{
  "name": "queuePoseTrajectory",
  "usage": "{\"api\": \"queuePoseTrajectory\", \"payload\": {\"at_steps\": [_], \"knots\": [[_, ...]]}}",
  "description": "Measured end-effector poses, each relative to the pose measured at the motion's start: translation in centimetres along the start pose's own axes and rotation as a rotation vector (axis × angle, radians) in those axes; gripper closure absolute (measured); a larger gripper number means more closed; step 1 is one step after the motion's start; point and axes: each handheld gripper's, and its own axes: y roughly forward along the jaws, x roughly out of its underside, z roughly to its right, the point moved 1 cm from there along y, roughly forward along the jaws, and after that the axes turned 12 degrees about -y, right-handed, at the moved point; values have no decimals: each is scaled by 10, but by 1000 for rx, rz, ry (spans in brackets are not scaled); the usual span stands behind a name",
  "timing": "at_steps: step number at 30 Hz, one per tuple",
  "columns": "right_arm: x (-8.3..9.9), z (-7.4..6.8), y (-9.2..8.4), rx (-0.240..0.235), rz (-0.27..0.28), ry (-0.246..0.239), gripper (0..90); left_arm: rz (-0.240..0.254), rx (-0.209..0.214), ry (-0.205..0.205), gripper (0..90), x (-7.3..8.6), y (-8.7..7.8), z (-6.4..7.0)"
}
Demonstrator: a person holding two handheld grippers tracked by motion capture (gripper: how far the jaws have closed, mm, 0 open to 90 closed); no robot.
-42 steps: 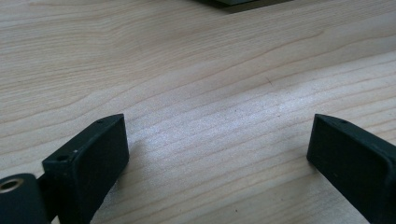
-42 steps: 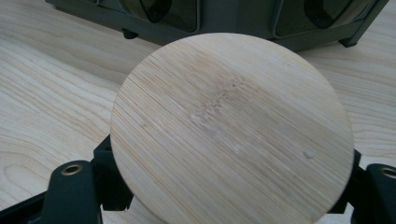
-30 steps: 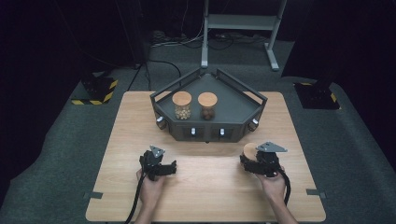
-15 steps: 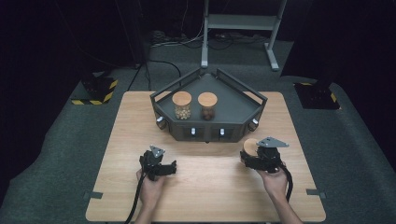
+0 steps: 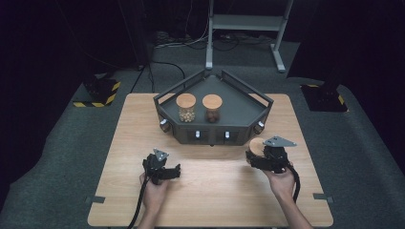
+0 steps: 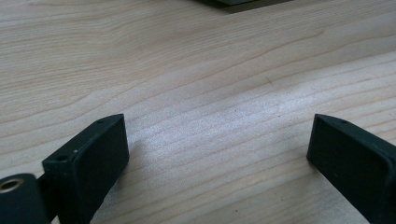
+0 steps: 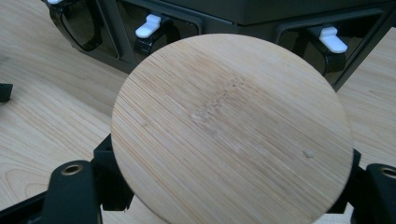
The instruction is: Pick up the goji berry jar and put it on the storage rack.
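Right gripper [image 5: 260,155]: clamped on a bamboo-lidded jar [image 5: 257,146], at about 4 o'clock on the wooden table [image 5: 215,195], just in front of the dark tray's [image 5: 248,102] front wall.
Right gripper view: the round bamboo lid [image 7: 231,128] up close, grain running across it, jaws tucked beneath its edge; white latches [image 7: 149,25] on the tray front at 12 o'clock behind it.
Left gripper [image 5: 174,171]: at 7 o'clock on the table, jaws spread wide, nothing between them.
Left gripper view: bare wood grain between the two black fingers [image 6: 93,154], which the high view is too far off to resolve.
Tray, high view: two more lidded jars, one of pale contents [image 5: 186,108], one of dark [image 5: 212,109], side by side.
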Motion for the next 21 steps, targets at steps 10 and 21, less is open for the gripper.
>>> {"api": "queuePoseTrajectory", "payload": {"at_steps": [10,21], "knots": [[-8,4,-2,-9,-1,13,258,0,0,0,56,0,0,0],[-28,7,-4,1,15,17,258,0,0,0,56,0,0,0]]}}
